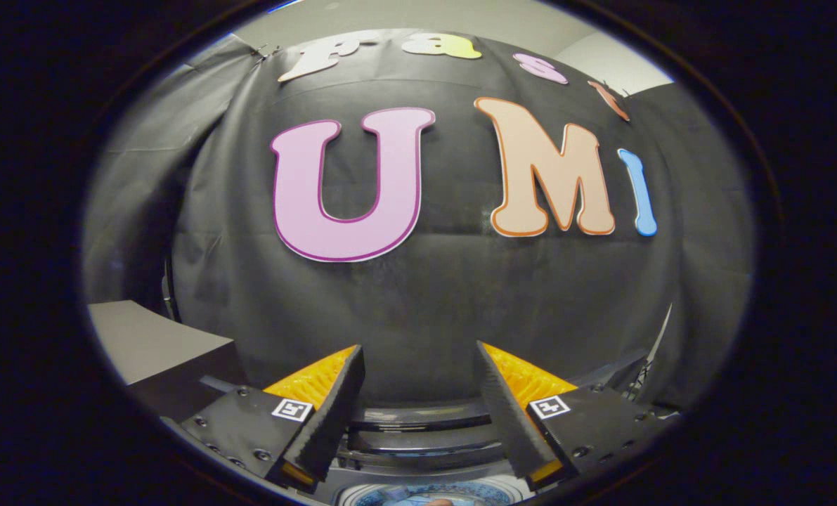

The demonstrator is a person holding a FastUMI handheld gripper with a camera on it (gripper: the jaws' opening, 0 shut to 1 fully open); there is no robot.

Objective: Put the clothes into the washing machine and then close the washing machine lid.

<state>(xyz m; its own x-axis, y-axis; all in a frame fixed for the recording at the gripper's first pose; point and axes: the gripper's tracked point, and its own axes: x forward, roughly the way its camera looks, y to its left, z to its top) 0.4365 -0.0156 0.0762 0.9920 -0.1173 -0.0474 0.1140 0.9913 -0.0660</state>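
The jaws are held spread wide apart, with nothing pinched between them; the gripper [418, 379] is pointed at the black cloth wall [418, 295] of the booth, which rises well beyond the fingers [330, 404]. Below and between the jaws, the open top of the washing machine [425, 492] is seen, its rim curving just under the fingertips. A patch of bluish fabric, taken to be the clothes [418, 500], is glimpsed inside the drum, though too little is shown to tell more. Just ahead of the jaws and above the drum opening, the dark raised lid [418, 429] of the machine is seen, apparently folded back. Beyond the left finger, a grey bench [151, 341] is seen, set well apart from the machine.
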